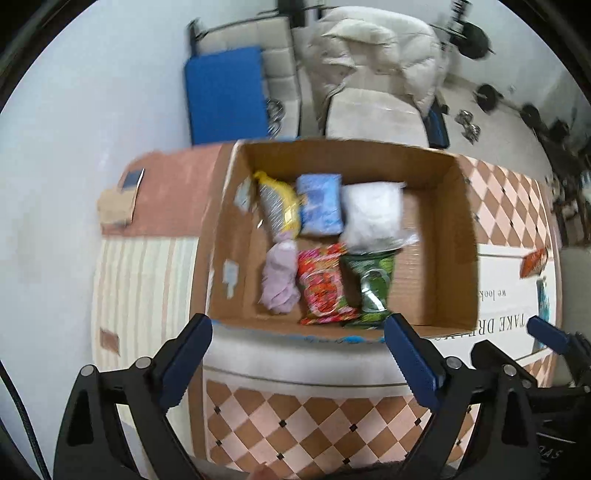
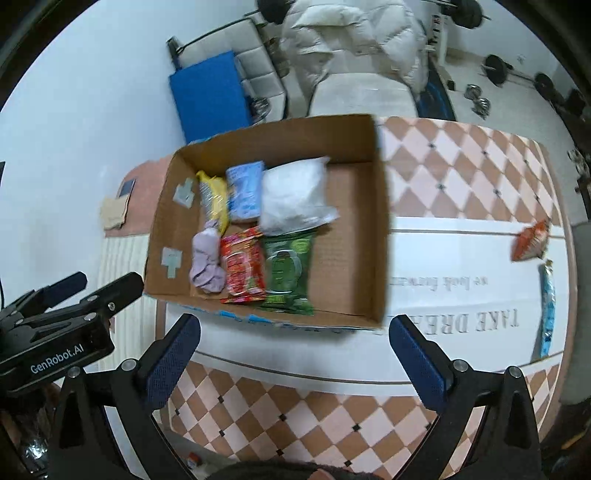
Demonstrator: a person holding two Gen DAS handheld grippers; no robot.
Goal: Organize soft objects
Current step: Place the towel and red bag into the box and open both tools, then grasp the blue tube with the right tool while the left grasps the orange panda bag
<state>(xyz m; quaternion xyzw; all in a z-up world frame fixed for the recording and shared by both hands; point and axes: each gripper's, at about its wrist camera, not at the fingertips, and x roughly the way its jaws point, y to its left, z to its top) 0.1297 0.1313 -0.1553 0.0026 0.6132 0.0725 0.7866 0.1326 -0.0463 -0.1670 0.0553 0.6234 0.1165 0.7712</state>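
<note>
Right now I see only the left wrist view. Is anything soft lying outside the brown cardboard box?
Observer: Yes. A long narrow blue packet lies on the chequered tablecloth, right of the brown cardboard box; your view hides most of it.
Operator: Anything beside it?
Observer: An orange crinkled snack bag, whole in my view, just beyond the packet's far end.
Operator: Is the right gripper free?
Observer: Yes, its fingers are wide open, holding nothing.

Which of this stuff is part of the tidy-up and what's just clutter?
Job:
cardboard box
packs inside, e.g. green pack, white pack
orange packet and blue packet, outside the box

Lying about:
white coat
blue cushion
weights
</note>
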